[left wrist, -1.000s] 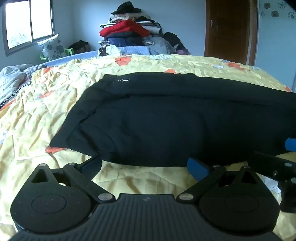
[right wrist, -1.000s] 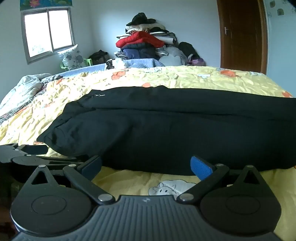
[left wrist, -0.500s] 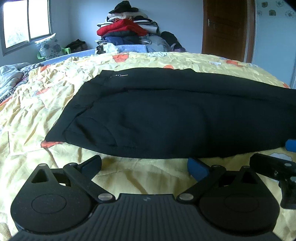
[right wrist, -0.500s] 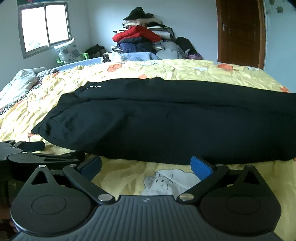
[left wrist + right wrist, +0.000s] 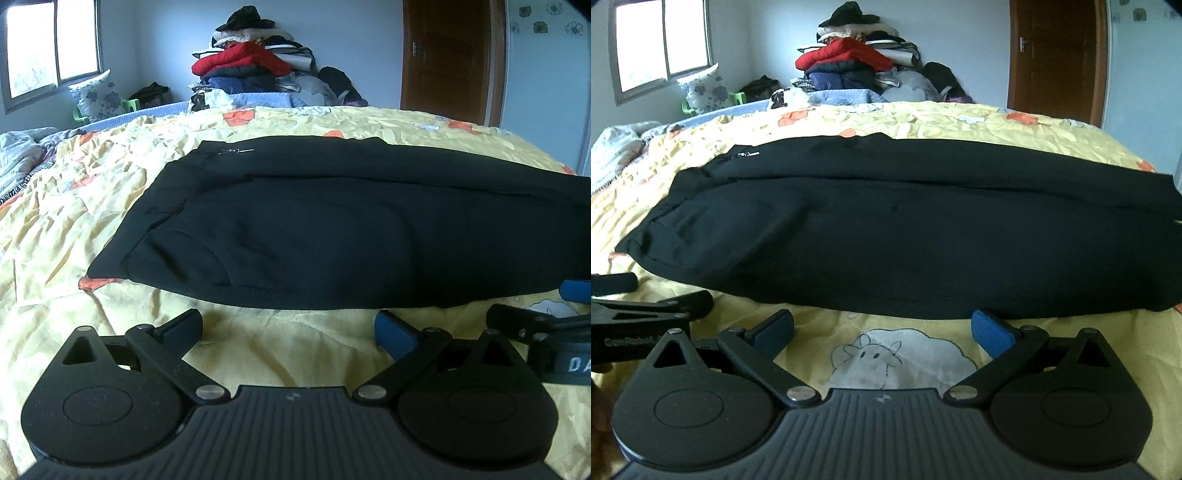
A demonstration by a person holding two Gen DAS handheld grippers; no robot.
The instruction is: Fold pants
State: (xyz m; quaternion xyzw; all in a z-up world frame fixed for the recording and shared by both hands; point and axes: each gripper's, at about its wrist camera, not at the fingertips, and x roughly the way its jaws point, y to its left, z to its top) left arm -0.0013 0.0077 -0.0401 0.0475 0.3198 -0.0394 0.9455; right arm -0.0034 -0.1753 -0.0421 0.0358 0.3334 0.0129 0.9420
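Yellow bed (image 5: 258, 350): one pair of black pants (image 5: 351, 229) lying flat, legs stacked; my two grippers, left gripper (image 5: 288, 325) and right gripper (image 5: 882, 326), fingers (image 5: 991, 334) spread apart, empty

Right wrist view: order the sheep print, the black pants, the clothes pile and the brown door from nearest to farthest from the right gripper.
From the right gripper:
1. Sheep print, between the fingers on the bedspread.
2. Black pants, lying across mid-bed.
3. Clothes pile, beyond the bed's far edge, centre.
4. Brown door, far right; depth against the pile is too close to call.

Matt black cloth pants (image 5: 332, 229); wrinkled yellow quilted bedspread (image 5: 55, 236).
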